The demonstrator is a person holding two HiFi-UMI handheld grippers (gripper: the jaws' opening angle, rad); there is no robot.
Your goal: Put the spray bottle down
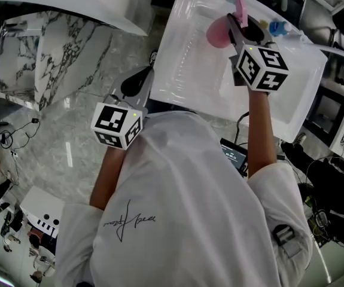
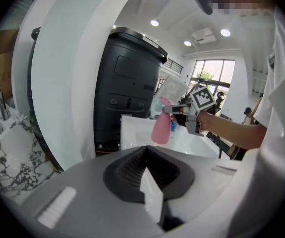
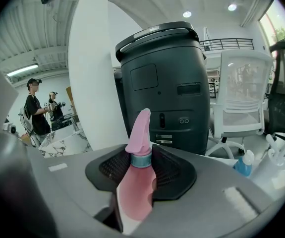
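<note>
The pink spray bottle (image 1: 218, 32) hangs above the white table (image 1: 189, 76), with my right gripper (image 1: 242, 24) shut on its neck. In the right gripper view the bottle (image 3: 134, 195) stands upright between the black pads, its nozzle pointing up. My left gripper (image 1: 137, 81) is held low near the table's near edge, well to the left of the bottle; its jaws look shut with nothing in them. From the left gripper (image 2: 146, 150) view, the bottle (image 2: 160, 128) and the right gripper (image 2: 194, 115) show ahead over the table (image 2: 132, 130).
A black bin (image 3: 164, 83) stands beyond the table. A small blue-capped bottle (image 3: 244, 165) and a clear container sit at the table's far right. A white chair (image 3: 241, 95) is behind. A marble counter (image 1: 46, 52) lies to the left. Two people (image 3: 35, 113) stand far off.
</note>
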